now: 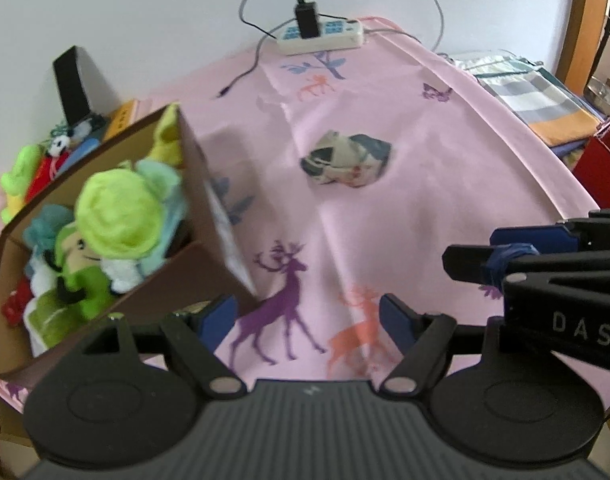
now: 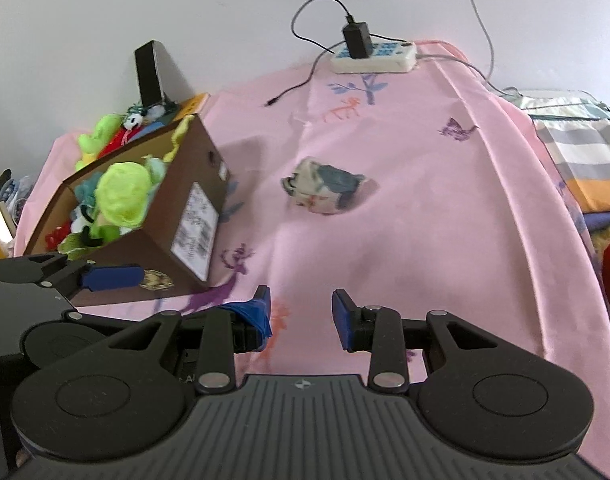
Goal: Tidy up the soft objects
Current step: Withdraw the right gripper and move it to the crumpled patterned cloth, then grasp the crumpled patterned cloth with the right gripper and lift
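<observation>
A brown cardboard box point(image 1: 213, 216) point(image 2: 193, 168) stands at the left on a pink cloth, filled with soft toys, a lime-green plush point(image 1: 117, 216) point(image 2: 123, 192) on top. A crumpled patterned cloth bundle point(image 1: 347, 158) point(image 2: 325, 190) lies alone mid-table. My left gripper point(image 1: 305, 320) is open and empty, low over the cloth beside the box's near corner. My right gripper point(image 2: 301, 312) is open and empty, short of the bundle. It shows at the right of the left wrist view point(image 1: 505, 256).
More soft toys point(image 1: 29, 168) point(image 2: 105, 136) lie behind the box next to a black stand point(image 1: 71, 84) point(image 2: 149, 74). A white power strip with charger and cable point(image 1: 321, 34) point(image 2: 373, 56) sits at the far edge. Folded fabrics point(image 1: 545, 96) point(image 2: 581, 148) and a red box point(image 1: 601, 160) are at the right.
</observation>
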A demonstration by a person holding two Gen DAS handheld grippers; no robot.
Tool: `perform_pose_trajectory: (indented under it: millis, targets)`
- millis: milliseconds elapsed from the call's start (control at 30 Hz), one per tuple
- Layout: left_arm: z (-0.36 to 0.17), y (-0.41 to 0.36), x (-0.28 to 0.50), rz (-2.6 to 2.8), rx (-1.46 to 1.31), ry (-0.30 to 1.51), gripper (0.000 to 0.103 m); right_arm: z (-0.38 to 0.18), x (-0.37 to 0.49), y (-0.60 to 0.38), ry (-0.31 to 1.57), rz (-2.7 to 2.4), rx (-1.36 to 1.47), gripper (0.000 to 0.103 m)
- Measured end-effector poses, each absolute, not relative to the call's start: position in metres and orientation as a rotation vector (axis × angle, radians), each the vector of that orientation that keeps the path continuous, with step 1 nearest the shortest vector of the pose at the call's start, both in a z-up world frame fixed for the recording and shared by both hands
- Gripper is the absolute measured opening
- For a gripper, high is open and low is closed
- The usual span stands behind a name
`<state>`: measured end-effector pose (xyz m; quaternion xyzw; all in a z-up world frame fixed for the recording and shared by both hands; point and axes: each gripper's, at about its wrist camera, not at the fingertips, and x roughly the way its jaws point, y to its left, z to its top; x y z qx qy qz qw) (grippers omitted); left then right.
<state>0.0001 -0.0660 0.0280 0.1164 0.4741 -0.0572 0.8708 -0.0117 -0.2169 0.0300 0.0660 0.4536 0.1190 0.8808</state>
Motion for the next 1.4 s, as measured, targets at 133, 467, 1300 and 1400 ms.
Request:
perform_pose_trajectory:
  millis: [133,467,1300,1400]
  targets:
    - [0.020,-0.081,0.008,-0.124,0.250,1.014,0.077,0.024,-0.004,-0.234,0.963,0.242,0.161,0.017]
    - [-0.003,-0.096,0.038,-0.111,0.200,1.070,0.077,-0.001,0.031,-0.261,1.012,0.261,0.210,0.017]
    - [-0.031,-0.111,0.134,-0.123,0.030,0.989,0.078,-0.016,0.163,-0.267,0.996,0.484,0.310,0.017]
    - [-0.035,-0.109,0.147,-0.111,0.033,0.994,0.078,-0.026,0.179,-0.257,1.052,0.526,0.273,0.018]
